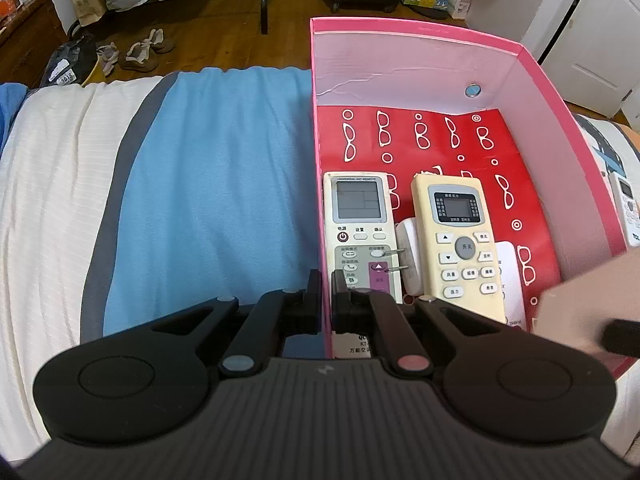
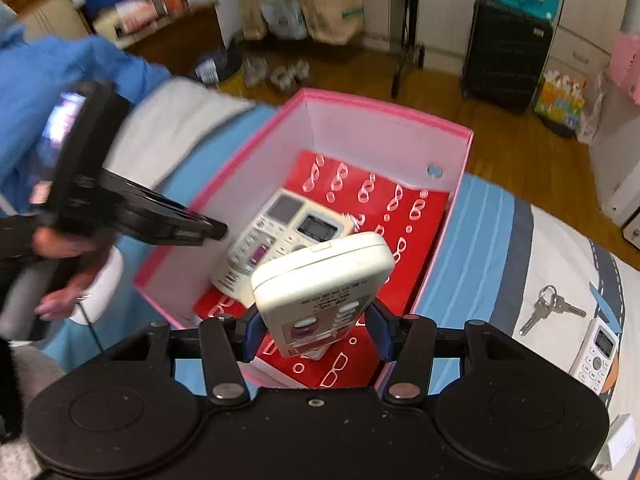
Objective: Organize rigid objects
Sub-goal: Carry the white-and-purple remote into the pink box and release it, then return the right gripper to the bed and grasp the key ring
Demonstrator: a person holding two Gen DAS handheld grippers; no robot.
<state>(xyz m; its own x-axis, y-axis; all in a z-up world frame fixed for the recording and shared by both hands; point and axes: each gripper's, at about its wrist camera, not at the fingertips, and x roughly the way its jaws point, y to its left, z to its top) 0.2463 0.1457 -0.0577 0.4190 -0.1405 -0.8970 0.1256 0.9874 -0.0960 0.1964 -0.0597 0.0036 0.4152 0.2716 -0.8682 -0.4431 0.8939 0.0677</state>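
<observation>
A pink box (image 1: 420, 32) with a red patterned sheet on its floor stands on the bed. In it lie a white remote (image 1: 358, 216), a cream remote (image 1: 460, 236) and a white plug adapter (image 1: 408, 256) between them. My left gripper (image 1: 326, 284) is shut on the box's near-left wall. My right gripper (image 2: 316, 328) is shut on a white remote (image 2: 324, 280), held tilted above the box (image 2: 384, 116), buttons facing down. The left gripper (image 2: 216, 232) also shows in the right wrist view at the box's left wall.
On the bed right of the box lie keys (image 2: 550, 308) and a small white remote (image 2: 598, 354), which also shows in the left wrist view (image 1: 626, 204). A white object (image 2: 104, 288) lies left of the box. Beyond the bed are wooden floor, shoes (image 1: 144, 52), bags and a black suitcase (image 2: 504, 52).
</observation>
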